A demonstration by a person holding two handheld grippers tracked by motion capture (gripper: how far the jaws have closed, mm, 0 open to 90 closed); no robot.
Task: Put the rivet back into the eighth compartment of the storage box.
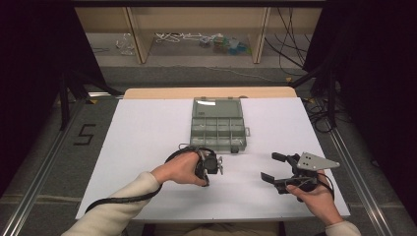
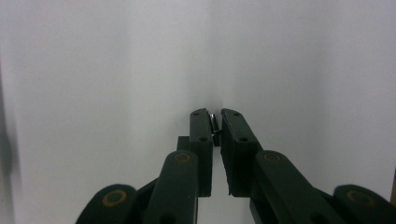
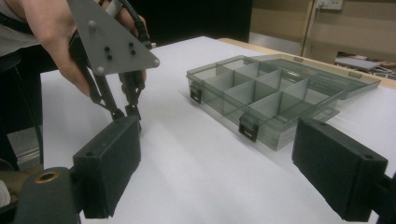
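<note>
near the front edge of the table [image 1: 147,128], left tongs [image 2: 214,122] point down, pinching a tiny metal screw [image 2: 215,125] off the sheet: light, hard, slippery, held by the shank. right tongs [image 1: 271,166] rest wide open, empty. beyond, the compartment box [image 1: 218,129] sits open, clear room around it.

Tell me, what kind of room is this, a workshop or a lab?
Most likely a lab set up for recording handwork. A white table stands between dark curtains, loose cables lie on the floor beyond it, and a person holds two camera-bearing grippers, the left gripper and right gripper, near a clear compartment box.
</note>
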